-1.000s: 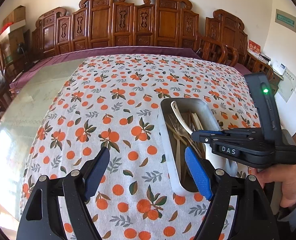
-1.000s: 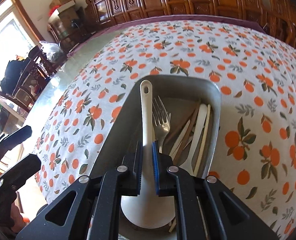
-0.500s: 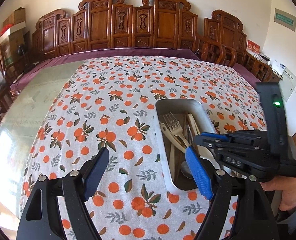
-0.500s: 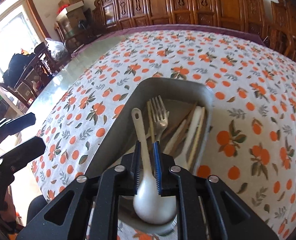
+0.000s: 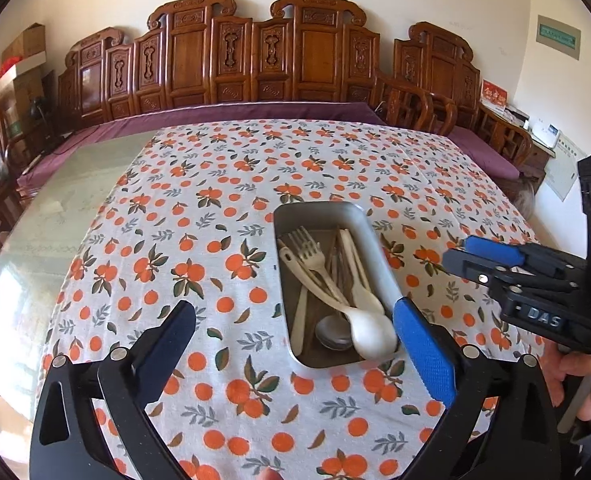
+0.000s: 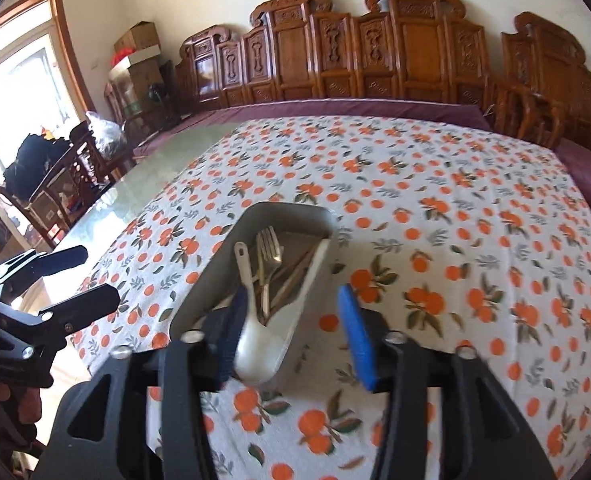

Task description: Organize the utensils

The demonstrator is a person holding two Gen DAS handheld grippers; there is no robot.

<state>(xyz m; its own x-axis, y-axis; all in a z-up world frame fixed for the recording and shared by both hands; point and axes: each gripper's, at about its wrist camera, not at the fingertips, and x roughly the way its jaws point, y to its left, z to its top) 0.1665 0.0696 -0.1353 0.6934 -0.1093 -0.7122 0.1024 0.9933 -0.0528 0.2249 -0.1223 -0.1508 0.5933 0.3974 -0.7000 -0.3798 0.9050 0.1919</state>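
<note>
Metal tray [image 5: 381,264]: white spoon [image 5: 369,334], fork [image 5: 307,246] inside | both grippers apart, empty

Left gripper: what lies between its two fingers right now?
Only bare tablecloth lies between the open left gripper's fingers, as the left wrist view shows. The tray with the white spoon sits just ahead, toward the blue finger.

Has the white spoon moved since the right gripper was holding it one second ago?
Yes. The white spoon now lies free in the metal tray, bowl at the near end. The right gripper, whose jaws have just been opening, has pulled back.
</note>
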